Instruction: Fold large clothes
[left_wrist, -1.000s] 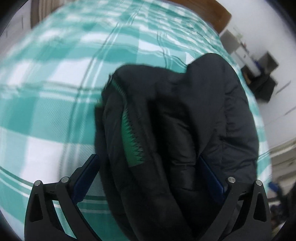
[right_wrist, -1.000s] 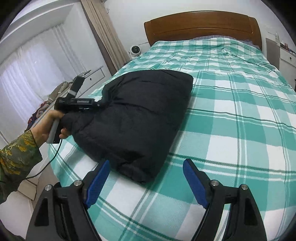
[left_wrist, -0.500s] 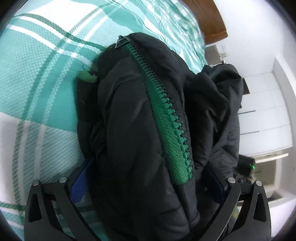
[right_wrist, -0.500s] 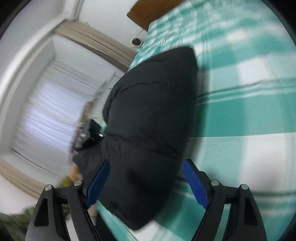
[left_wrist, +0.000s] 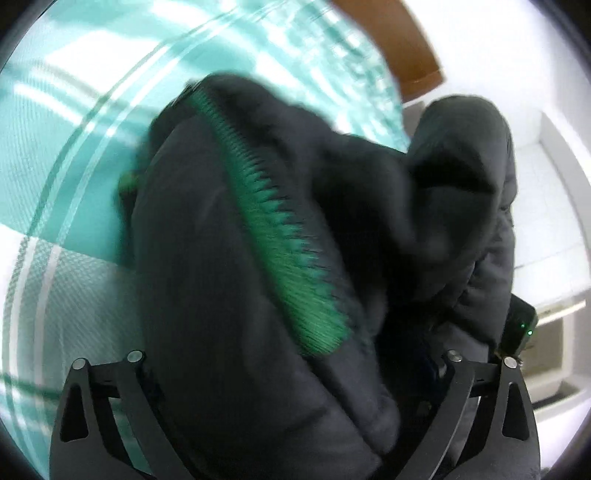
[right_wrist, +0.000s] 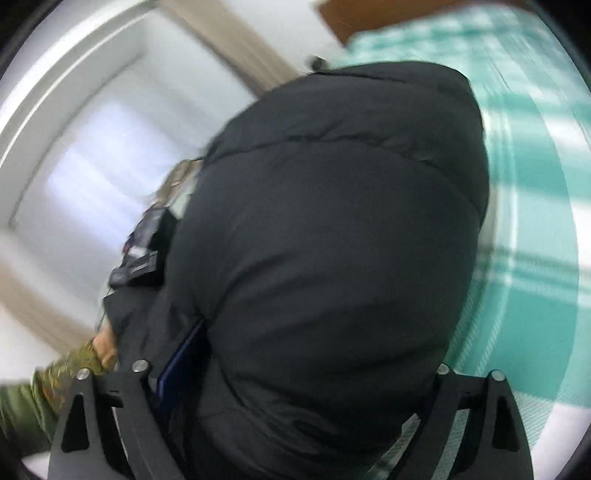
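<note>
Both grippers are straddling the black puffer jacket (right_wrist: 332, 240) at the bedspread's (right_wrist: 535, 192) edge: left gripper (left_wrist: 291, 373) closing, right gripper (right_wrist: 295, 369) widening; whether either is gripping, I cannot tell.

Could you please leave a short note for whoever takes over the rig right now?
Left gripper: jaws wide, just been closing a little, jacket between them; pads hidden, so the grip is unsure.
Right gripper: jaws wide, just been opening, jacket bulk between them; grip unsure too.
Things: the jacket is a thick bundle over the bed, zipper showing on the left gripper's side.
Done: jacket looks folded into a compact bundle.
Left: probably to set it flat, tuck in the zipper edge and let go.
</note>
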